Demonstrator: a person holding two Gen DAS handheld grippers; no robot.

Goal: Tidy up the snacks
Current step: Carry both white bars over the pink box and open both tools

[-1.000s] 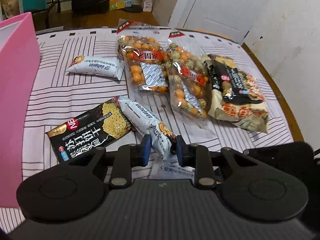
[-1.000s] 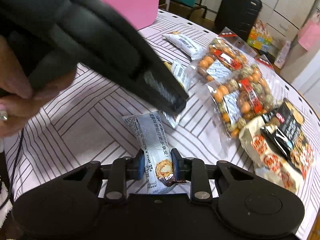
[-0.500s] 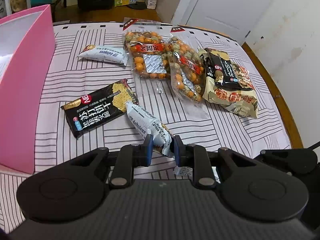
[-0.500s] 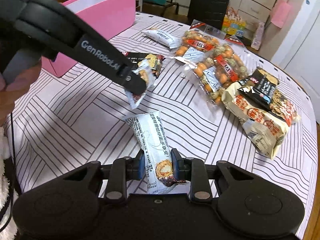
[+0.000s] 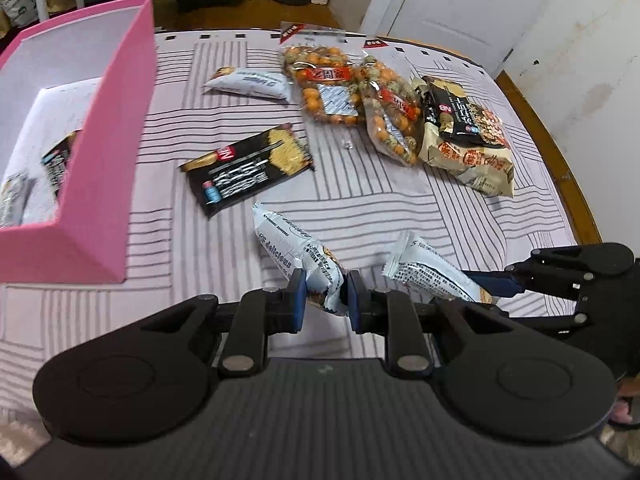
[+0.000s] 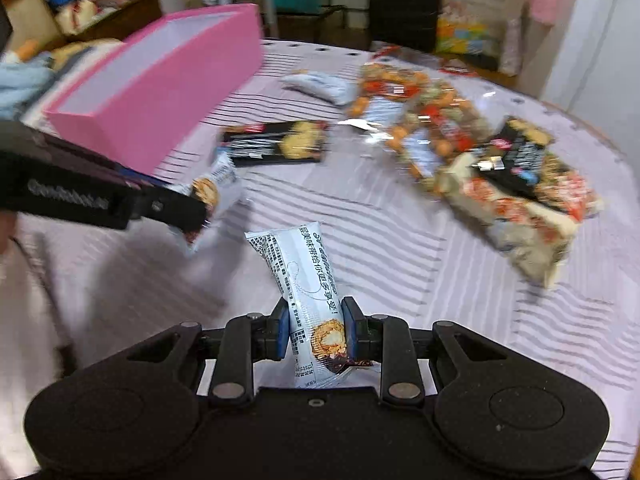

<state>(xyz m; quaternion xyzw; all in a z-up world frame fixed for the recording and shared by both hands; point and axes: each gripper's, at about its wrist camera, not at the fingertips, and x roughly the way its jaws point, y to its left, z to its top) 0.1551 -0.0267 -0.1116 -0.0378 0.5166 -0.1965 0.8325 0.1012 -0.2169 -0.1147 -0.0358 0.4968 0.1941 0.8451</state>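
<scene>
Left gripper point(image 5: 326, 296) clamping white snack pack point(image 5: 298, 254) at lower centre; right gripper point(image 6: 315, 330) gripping second white pack point(image 6: 306, 280), both raised off desk point(image 5: 380, 208), likely heading for pink box point(image 5: 100, 160) at upper left.

Both held packets point(image 5: 298, 252) higher, boxward.

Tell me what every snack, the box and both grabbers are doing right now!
Left gripper: shut on a white snack packet.
Right gripper: shut on another white snack packet.
Pink box: open, packets already inside.
Black cracker packet: lying flat on the tablecloth.
Third white packet: lying flat.
Two nut bags: lying overlapped.
</scene>
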